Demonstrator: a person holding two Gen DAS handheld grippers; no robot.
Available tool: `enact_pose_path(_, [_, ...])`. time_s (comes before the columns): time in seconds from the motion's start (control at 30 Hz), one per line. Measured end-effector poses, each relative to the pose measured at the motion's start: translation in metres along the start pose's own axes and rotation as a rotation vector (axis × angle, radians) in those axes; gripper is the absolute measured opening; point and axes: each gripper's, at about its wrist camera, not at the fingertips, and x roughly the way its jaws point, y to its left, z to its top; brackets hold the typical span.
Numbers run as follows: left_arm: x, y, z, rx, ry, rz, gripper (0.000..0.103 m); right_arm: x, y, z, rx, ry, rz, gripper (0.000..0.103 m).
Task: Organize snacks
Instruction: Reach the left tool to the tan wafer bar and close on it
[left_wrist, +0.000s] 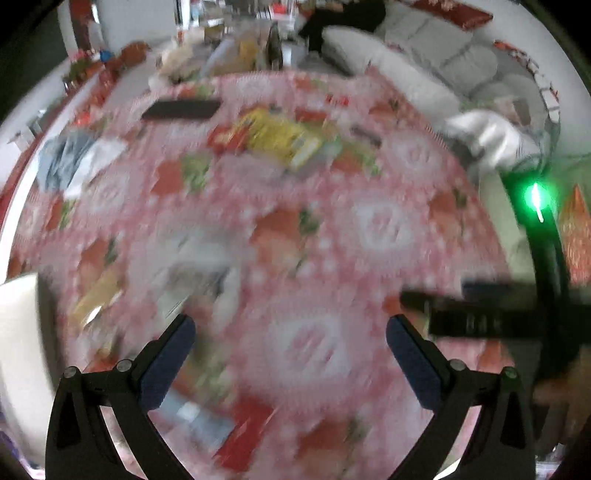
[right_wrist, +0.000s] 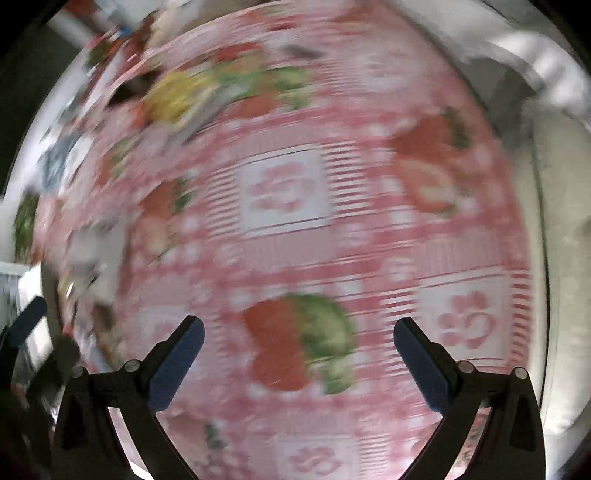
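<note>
Left wrist view is smeared with motion, but I can read the main layout. My left gripper (left_wrist: 290, 332) hangs over the desk (left_wrist: 388, 192), which wears a pink and red strawberry-print cloth, and its jaws are spread wide with nothing between them. I take the one yellow snack packet (left_wrist: 284, 138) as my landmark: it lies on the far half of the cloth. One flat black object (left_wrist: 181, 109) lies beyond it toward the far left. One crumpled blue-and-white heap (left_wrist: 77, 160) sits well to its left near the cloth's edge. Nearer to me than the packet I count one blurred silver-white wrapper (left_wrist: 195, 269) and, left of that, one yellowish wrapper (left_wrist: 96, 295); I cannot tell what either holds. More packets, blue and red, smear under the left finger and I cannot count them. My right gripper (left_wrist: 417, 301) reaches in from the right, nearer to me than the packet, with one green light (left_wrist: 535, 195) glowing on its body. One white sofa (left_wrist: 443, 59) stands beyond the desk.

In the right wrist view, my right gripper (right_wrist: 299, 334) has its jaws spread too, empty, over bare cloth (right_wrist: 284, 192). The yellow snack packet (right_wrist: 177, 96) shows far off at upper left, badly blurred.
</note>
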Motion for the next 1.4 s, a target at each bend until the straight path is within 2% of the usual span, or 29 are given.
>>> enact_pose_path(0.13, [-0.004,0.054,-0.032,-0.015,0.086,0.152,0.103,0.004,0.082,0.000,-0.213,0.024,0.028,0.103])
enact_pose_path(0.2, [-0.001,0.079,-0.041,-0.021,0.127,0.209,0.103,0.009,0.111,0.003,-0.215,0.054,0.064,0.103])
enact_pose_path(0.3, [-0.003,0.112,-0.049,-0.016,0.160,0.256,0.103,0.017,0.128,0.020,-0.038,0.080,0.105,0.103])
enact_pose_path(0.4, [-0.009,0.135,-0.048,-0.004,0.161,0.269,0.103,0.016,0.134,0.037,0.142,0.045,0.117,0.103])
enact_pose_path(0.53, [-0.010,0.153,-0.043,0.047,0.159,0.277,0.103,0.029,0.147,0.073,0.307,0.003,0.053,0.103])
enact_pose_path(0.63, [-0.007,0.163,-0.030,0.100,0.152,0.284,0.103,0.043,0.153,0.093,0.335,0.004,0.010,0.103])
enact_pose_path(0.7, [-0.003,0.167,-0.023,0.135,0.147,0.281,0.103,0.059,0.161,0.097,0.261,0.039,-0.051,0.103])
enact_pose_path(0.77, [0.004,0.172,-0.014,0.169,0.150,0.275,0.103,0.067,0.169,0.089,0.121,0.074,-0.123,0.103])
enact_pose_path(0.83, [0.011,0.178,-0.006,0.192,0.151,0.260,0.103,0.064,0.169,0.078,0.026,0.067,-0.178,0.103])
enact_pose_path(0.87, [0.015,0.180,-0.002,0.199,0.153,0.256,0.103,0.060,0.163,0.071,-0.024,0.069,-0.248,0.103])
enact_pose_path(0.9, [0.019,0.181,0.002,0.209,0.155,0.253,0.103,0.057,0.155,0.065,-0.026,0.074,-0.285,0.103])
enact_pose_path(0.93, [0.026,0.183,0.007,0.218,0.158,0.253,0.103,0.050,0.144,0.060,0.005,0.078,-0.284,0.103])
enact_pose_path(1.0, [0.038,0.185,0.018,0.233,0.162,0.249,0.103,0.038,0.123,0.054,0.114,0.090,-0.227,0.103])
enact_pose_path(1.1, [0.054,0.183,0.031,0.253,0.166,0.250,0.103,0.026,0.093,0.036,0.396,0.122,-0.058,0.103])
enact_pose_path(1.17, [0.064,0.182,0.042,0.264,0.175,0.258,0.103,0.026,0.079,0.019,0.620,0.137,0.086,0.103])
enact_pose_path(1.2, [0.068,0.183,0.045,0.260,0.189,0.258,0.103,0.026,0.079,0.015,0.664,0.143,0.106,0.103])
enact_pose_path(1.23, [0.071,0.185,0.049,0.245,0.205,0.243,0.103,0.024,0.082,0.014,0.652,0.146,0.106,0.103])
enact_pose_path(1.3, [0.071,0.188,0.051,0.208,0.217,0.194,0.103,0.023,0.098,0.023,0.491,0.122,0.066,0.103])
enact_pose_path(1.4, [0.076,0.188,0.047,0.214,0.247,0.181,0.103,0.013,0.128,0.035,0.134,0.077,-0.013,0.103])
